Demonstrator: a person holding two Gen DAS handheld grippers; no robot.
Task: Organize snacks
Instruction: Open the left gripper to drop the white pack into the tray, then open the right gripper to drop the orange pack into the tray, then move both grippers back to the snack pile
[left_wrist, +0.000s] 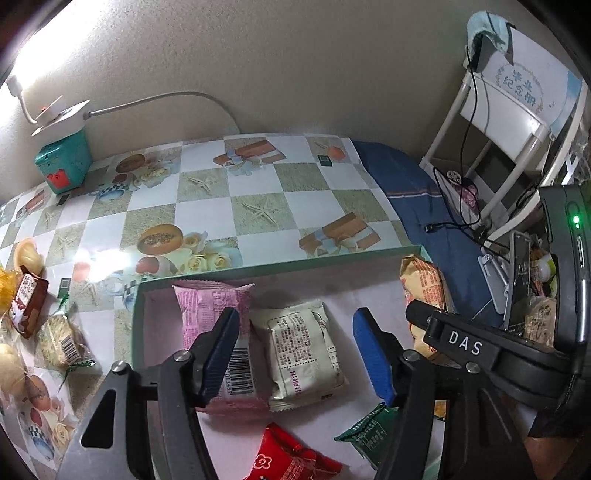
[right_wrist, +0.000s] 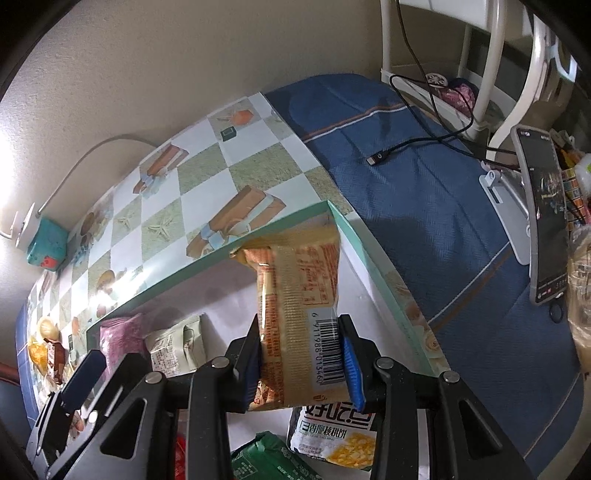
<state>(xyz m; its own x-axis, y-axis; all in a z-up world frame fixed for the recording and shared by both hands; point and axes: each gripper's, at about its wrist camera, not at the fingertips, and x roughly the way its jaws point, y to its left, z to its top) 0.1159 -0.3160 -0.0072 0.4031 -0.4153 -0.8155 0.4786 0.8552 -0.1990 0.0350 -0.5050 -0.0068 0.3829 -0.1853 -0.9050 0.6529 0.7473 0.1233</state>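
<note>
Blue-padded fingers (left_wrist: 373, 354) of the left gripper (left_wrist: 295, 350) stand apart over the cream packet (left_wrist: 303, 350), not pressing it; it lies flat beside the pink packet (left_wrist: 210, 314) in the green-rimmed box (left_wrist: 280, 264). The right gripper (right_wrist: 301, 358) is clamped on the orange packet (right_wrist: 295, 295), upright near the box's far right corner. Beyond the rim, the checkered counter (left_wrist: 258, 184) lies bare to the wall.

A home: patterned tablecloth (left_wrist: 258, 192), folding chair (left_wrist: 517, 122), desk lamp (left_wrist: 55, 110).
</note>
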